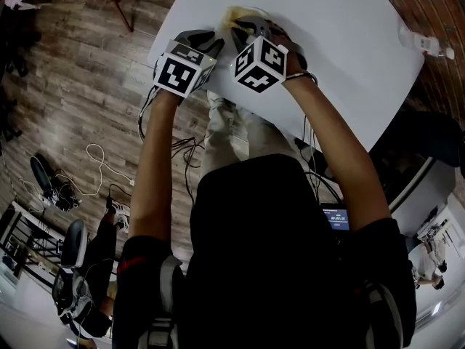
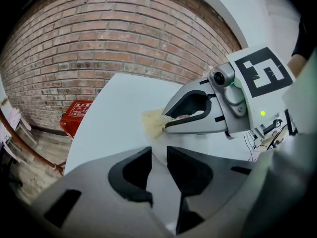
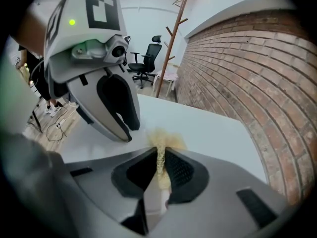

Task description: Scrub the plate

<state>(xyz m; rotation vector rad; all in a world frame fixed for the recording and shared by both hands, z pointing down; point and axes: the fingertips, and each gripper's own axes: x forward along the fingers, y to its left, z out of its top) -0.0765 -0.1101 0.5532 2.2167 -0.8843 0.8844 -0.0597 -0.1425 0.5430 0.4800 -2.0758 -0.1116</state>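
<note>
White table (image 1: pixel 349 42), plate (image 2: pixel 159 158) rim clamped in left gripper (image 2: pixel 159 151), scouring pad (image 2: pixel 152 123) pinched in right gripper (image 3: pixel 161 157)

The head view looks steeply down over the person's arms onto the white table (image 1: pixel 349 42), near the left gripper (image 1: pixel 216 39) and the right gripper (image 1: pixel 244 26). Each gripper view sits low behind its own jaws — the left faces a brick wall (image 2: pixel 99 48), the right the open room — and both share the table and the yellow scrub pad (image 2: pixel 154 124).
</note>
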